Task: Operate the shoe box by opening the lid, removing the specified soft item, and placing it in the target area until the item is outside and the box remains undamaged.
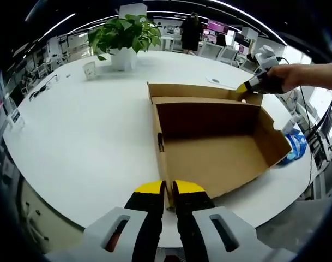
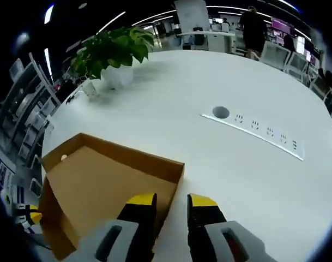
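Note:
An open brown cardboard shoe box (image 1: 209, 155) lies on the round white table (image 1: 89, 136), its inside bare, its lid flap (image 1: 204, 91) up at the far side. My left gripper (image 1: 169, 188) is shut on the box's near corner wall. A hand holds my right gripper (image 1: 247, 86) at the flap's far right corner. In the right gripper view my right gripper (image 2: 171, 200) stands open, straddling the box's cardboard edge (image 2: 174, 183), which touches neither jaw clearly. A blue and white soft thing (image 1: 296, 147) lies by the box's right side, near the table's edge.
A potted plant (image 1: 125, 38) and a paper cup (image 1: 89, 70) stand at the table's far side. A cable hole (image 2: 221, 112) and a socket strip (image 2: 264, 134) sit in the tabletop beyond the box. Office chairs and a standing person (image 1: 190, 33) are behind.

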The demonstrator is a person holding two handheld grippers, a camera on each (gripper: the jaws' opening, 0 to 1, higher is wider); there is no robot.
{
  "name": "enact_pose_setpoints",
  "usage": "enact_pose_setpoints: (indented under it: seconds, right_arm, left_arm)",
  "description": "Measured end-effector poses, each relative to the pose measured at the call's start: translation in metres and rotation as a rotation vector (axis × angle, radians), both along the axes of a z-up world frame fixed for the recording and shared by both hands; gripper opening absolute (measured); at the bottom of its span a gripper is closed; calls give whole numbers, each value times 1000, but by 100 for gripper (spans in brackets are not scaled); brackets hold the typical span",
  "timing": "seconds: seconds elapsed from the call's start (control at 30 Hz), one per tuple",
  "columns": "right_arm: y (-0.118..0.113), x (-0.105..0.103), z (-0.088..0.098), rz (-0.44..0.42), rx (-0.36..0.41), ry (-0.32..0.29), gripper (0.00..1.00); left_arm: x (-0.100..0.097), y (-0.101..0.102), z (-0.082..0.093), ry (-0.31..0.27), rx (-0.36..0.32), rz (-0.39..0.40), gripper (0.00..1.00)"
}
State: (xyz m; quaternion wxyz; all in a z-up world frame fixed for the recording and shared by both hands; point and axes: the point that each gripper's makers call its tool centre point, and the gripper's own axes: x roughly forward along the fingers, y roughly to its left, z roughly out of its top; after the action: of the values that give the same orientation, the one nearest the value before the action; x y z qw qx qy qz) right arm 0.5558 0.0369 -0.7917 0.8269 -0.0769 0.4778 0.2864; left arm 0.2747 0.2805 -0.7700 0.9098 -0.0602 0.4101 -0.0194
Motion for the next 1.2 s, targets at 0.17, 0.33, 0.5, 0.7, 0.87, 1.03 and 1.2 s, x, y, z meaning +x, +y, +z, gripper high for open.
enact_pose_setpoints:
  seconds: [0.17,0.33,0.5,0.7,0.87,1.03,1.2]
  right_arm:
    - [3,4,0,38,-77,-67,1]
    - [4,2,11,33,-63,-86,0]
    - [2,-23,34,36,-46,-112,0]
    - [0,-24,55,43,-25,-163,0]
    - [-5,-27,74,40,2,-217,0]
    - [-9,-36,94,43,24,-275,0]
    - [-10,-46,110,41,59,-310,0]
  left_arm:
    - [0,0,1,-2,-10,7,5]
    - [0,0,1,-1,-9,5,5]
    - [-1,0,1,0,-13,11,4]
    - [-2,1,0,1,-13,16,4]
    - [-1,0,0,0,-8,8,4]
    - [-1,-1,1,0,2,-1,4]
    - [0,-1,1,-3,7,-5,4]
